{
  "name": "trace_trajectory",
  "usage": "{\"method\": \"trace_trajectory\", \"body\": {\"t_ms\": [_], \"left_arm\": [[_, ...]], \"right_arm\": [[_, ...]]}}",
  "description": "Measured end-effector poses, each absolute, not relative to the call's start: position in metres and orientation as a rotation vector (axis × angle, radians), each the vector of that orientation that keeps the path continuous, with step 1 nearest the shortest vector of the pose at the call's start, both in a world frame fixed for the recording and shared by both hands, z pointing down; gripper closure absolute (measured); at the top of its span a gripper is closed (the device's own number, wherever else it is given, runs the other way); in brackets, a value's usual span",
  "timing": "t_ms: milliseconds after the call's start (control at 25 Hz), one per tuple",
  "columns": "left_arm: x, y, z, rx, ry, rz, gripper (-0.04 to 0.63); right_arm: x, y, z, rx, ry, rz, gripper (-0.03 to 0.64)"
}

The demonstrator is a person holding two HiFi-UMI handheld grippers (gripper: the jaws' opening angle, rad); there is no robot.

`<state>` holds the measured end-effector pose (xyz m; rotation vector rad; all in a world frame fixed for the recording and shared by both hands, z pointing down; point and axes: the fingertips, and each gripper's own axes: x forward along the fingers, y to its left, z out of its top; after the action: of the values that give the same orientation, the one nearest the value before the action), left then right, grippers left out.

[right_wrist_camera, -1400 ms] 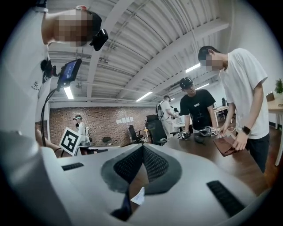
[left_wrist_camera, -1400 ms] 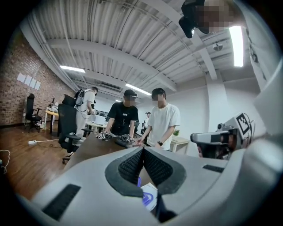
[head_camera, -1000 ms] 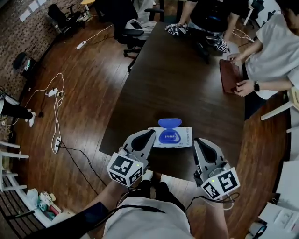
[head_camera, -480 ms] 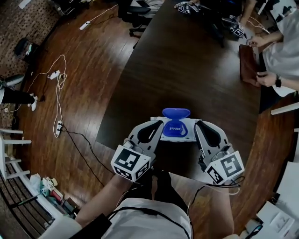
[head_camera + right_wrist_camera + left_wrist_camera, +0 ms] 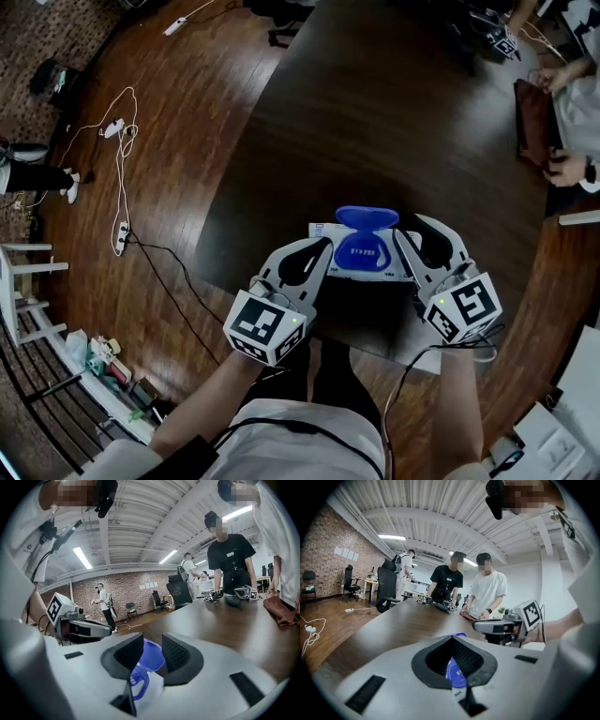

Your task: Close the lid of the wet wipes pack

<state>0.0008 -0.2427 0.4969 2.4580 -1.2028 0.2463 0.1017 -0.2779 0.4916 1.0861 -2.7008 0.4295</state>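
"Where's the thing they're meant to shut?"

"The wet wipes pack (image 5: 323, 229) lies flat on the worktop (image 5: 375, 112), right in front of the person. Its blue lid (image 5: 367, 217) stands open, hinged at the pack's far side."

"And the tongs?"

"The left tongs (image 5: 325, 246) sit at the pack's left end with the jaws together and nothing in them. The right tongs (image 5: 405, 234) are at the pack's right end. Their jaws have just been opening and stand apart. The lid shows through the gap, but the pads press on nothing."

"So how would you do it?"

"I'd hold the pack down at its left end, because a soft pack like that will probably slide. Then I'd bring the right tongs round behind the lid, tip it towards the pack's near side and press straight down over the opening. Press at the lid's free edge, I reckon, or it may spring back up."
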Motion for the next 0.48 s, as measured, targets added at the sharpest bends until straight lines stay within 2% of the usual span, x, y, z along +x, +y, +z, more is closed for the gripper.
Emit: {"method": "trace_trajectory", "body": {"t_ms": [200,320,480], "left_arm": [[-0.001,-0.243,0.508,2.429,-1.206,0.247,0.594],[0.0,-0.244,0.516,2.416,-1.209,0.249,0.594],[0.002,-0.244,0.52,2.411,-1.211,0.244,0.594]], "right_arm": [[0.095,-0.284,0.512,1.014,-2.682,0.453,0.486],[0.091,-0.286,0.524,0.965,-2.669,0.452,0.448],[0.089,-0.29,0.533,0.924,-2.663,0.444,0.443]]}}
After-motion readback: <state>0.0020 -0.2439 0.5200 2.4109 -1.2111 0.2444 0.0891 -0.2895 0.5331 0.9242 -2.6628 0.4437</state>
